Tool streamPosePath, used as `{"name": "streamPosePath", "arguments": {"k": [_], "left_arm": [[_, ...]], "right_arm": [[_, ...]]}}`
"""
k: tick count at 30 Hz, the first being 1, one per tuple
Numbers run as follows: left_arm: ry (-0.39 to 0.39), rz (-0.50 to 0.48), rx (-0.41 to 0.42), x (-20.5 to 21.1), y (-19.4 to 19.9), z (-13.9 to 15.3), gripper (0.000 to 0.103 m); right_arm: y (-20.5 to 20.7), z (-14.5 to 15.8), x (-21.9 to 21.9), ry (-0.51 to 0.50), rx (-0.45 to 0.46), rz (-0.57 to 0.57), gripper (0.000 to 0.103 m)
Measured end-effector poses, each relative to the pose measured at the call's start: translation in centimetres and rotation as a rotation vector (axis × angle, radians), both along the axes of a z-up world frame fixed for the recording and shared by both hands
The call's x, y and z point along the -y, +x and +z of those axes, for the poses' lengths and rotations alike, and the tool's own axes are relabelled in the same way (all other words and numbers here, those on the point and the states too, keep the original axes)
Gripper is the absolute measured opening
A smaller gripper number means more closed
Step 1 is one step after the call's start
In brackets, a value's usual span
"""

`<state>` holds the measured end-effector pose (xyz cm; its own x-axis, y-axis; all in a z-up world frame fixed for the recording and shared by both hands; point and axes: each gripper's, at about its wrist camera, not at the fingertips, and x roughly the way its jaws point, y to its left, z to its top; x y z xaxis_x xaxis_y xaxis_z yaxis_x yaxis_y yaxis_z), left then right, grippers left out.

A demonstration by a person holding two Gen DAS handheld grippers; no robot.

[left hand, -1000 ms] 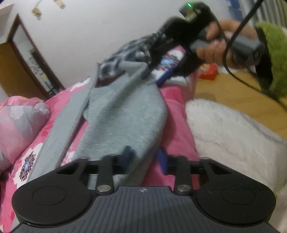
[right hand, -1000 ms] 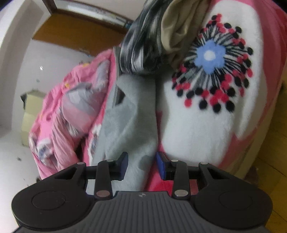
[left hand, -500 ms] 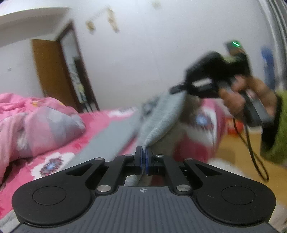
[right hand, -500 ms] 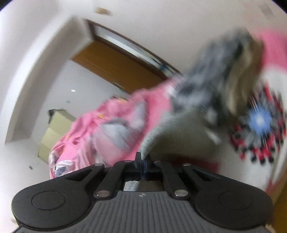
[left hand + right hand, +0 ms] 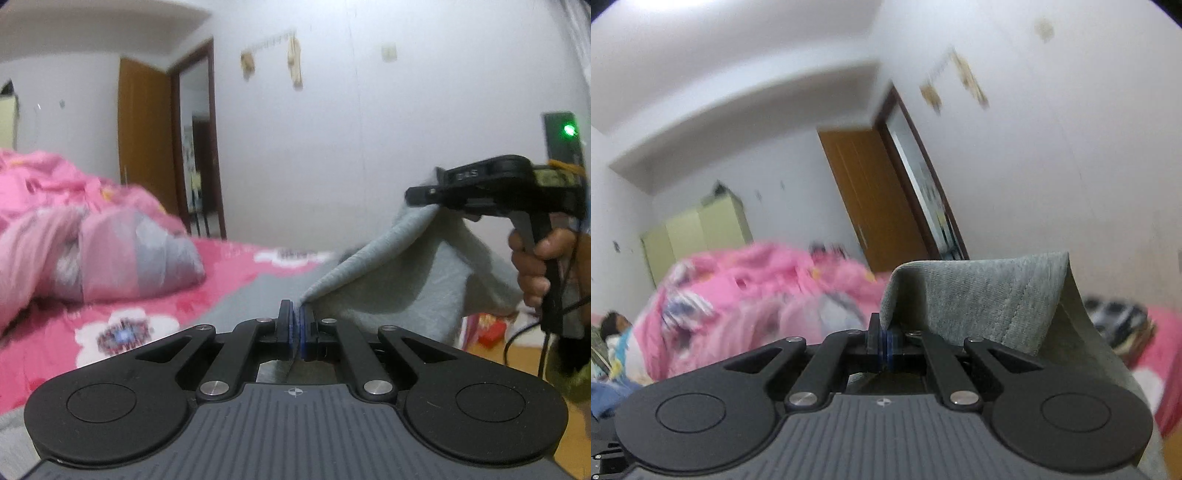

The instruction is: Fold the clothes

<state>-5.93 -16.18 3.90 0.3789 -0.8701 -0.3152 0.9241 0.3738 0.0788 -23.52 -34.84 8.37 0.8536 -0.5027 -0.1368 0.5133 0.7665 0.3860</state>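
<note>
Garment: a soft grey knitted cloth garment (image 5: pixel 399 266) is lifted off the pink flowered bed (image 5: pixel 155 314), strung between the two grippers, with its lower part trailing down to the bedcover.
Left gripper (image 5: pixel 297 325): jaws clenched on one edge of the grey cloth, which rises away from the pads toward the right.
Right gripper (image 5: pixel 884 341): jaws clenched on a folded hem of the same cloth, which drapes over the right side of the tool; in the left wrist view this gripper (image 5: pixel 424 194) is held up by a hand (image 5: pixel 535 262).
Step in hand, as I judge it: raising the garment clear so it hangs flat before a fold.
How to do it well: keep both pinches firm and level with each other, and draw them apart until the held edge is taut, without stretching the knit.
Watch for: the free end dragging on the rumpled pink quilt (image 5: pixel 74 236) beside it, and a thin pinch slipping out.
Next, likely: lay it back on a bare part of the bed, hanging end first.
</note>
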Motion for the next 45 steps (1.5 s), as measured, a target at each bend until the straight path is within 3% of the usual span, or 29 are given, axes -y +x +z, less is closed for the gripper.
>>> {"name": "streamPosePath", "arguments": {"k": [4, 5, 6, 8, 9, 11, 12, 13, 14, 18, 23, 27, 34, 40, 45], "left_arm": [[0.135, 0.04, -0.051, 4.3, 3.5, -3.0, 0.003], [0.178, 0.081, -0.087, 5.6, 4.9, -4.1, 0.003], [0.203, 0.133, -0.132, 6.6, 6.6, -5.0, 0.004], [0.208, 0.208, -0.254, 7.4, 10.1, -6.6, 0.004], [0.199, 0.232, -0.315, 7.4, 11.4, -7.0, 0.006], [0.156, 0.25, -0.357, 6.2, 12.1, -6.8, 0.015], [0.13, 0.254, -0.367, 5.5, 12.3, -6.6, 0.026], [0.107, 0.26, -0.372, 4.8, 12.4, -6.3, 0.03], [0.094, 0.27, -0.364, 4.1, 12.4, -6.0, 0.03], [0.045, 0.305, -0.378, 0.7, 12.1, -4.6, 0.03], [0.001, 0.344, -0.4, -4.4, 10.5, -2.7, 0.031], [0.01, 0.386, -0.387, -8.4, 8.4, -1.7, 0.033], [0.086, 0.413, -0.387, -11.5, 5.0, -2.7, 0.033], [0.085, 0.411, -0.378, -11.0, 3.5, -3.6, 0.034], [0.13, 0.405, -0.357, -9.9, 3.2, -4.2, 0.034]], "right_arm": [[5.9, -4.1, 5.8, 0.128, -0.172, 0.031, 0.005], [8.0, -5.7, 7.8, 0.178, -0.222, 0.06, 0.012], [10.0, -7.2, 9.8, 0.227, -0.272, 0.089, 0.025], [12.8, -9.9, 13.0, 0.327, -0.339, 0.131, 0.039], [13.2, -11.0, 14.4, 0.38, -0.363, 0.145, 0.038], [12.4, -11.7, 15.5, 0.44, -0.353, 0.147, 0.039], [11.7, -11.7, 15.7, 0.446, -0.328, 0.152, 0.042], [10.4, -11.3, 15.5, 0.425, -0.287, 0.158, 0.046], [9.0, -10.8, 15.2, 0.405, -0.251, 0.149, 0.052], [2.6, -9.4, 14.6, 0.371, -0.162, 0.096, 0.054], [-2.5, -12.6, 15.7, 0.545, -0.235, 0.055, 0.054], [-3.5, -14.8, 15.5, 0.603, -0.305, 0.014, 0.054], [-2.5, -13.1, 15.0, 0.472, -0.294, 0.07, 0.051], [4.0, -12.1, 17.2, 0.317, -0.443, 0.188, 0.047], [8.0, -12.5, 17.6, 0.196, -0.54, 0.243, 0.047]]}}
